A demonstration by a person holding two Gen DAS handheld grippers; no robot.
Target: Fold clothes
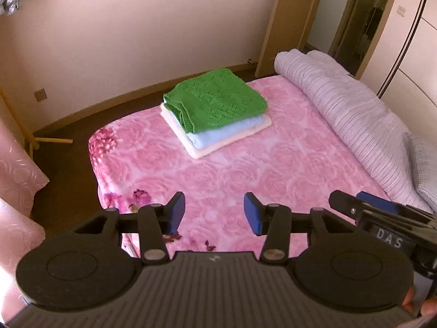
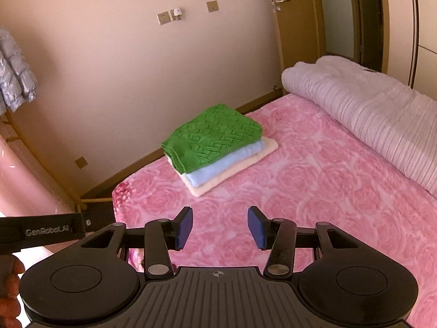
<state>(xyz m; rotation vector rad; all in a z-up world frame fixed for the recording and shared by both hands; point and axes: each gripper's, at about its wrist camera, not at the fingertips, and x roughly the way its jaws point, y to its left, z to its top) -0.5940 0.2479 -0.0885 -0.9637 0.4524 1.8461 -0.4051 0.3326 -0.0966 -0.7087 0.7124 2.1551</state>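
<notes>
- 3 folded garments are lying in 1 neat stack on the pink rose-patterned bed [image 1: 273, 164], toward its far left corner: a green knit [image 1: 215, 97] on top, a pale blue piece [image 1: 218, 134] under it, a cream piece [image 1: 256, 125] at the bottom. The clothes are already sitting folded and squared, as the task wants; no loose garment is showing on the bed.
- The green knit is looking thick, soft and open-patterned, so I am judging it light, stretchy and likely to snag or sag if pinched at 1 spot; a folded edge or corner, with all layers caught together, is looking like the safer hold.
- The blue and cream pieces are appearing smoother and thinner, probably limp and a little slippery against each other; lifting the stack from 1 side is likely to slide them apart.
- A rolled lilac striped quilt [image 1: 349, 109] is lying along the bed's right side, well apart from the stack.
- The left claw [image 1: 214, 213] and the right claw [image 2: 220, 228] are both hovering over the near bed, blue pads spread apart, gripping nothing.
</notes>
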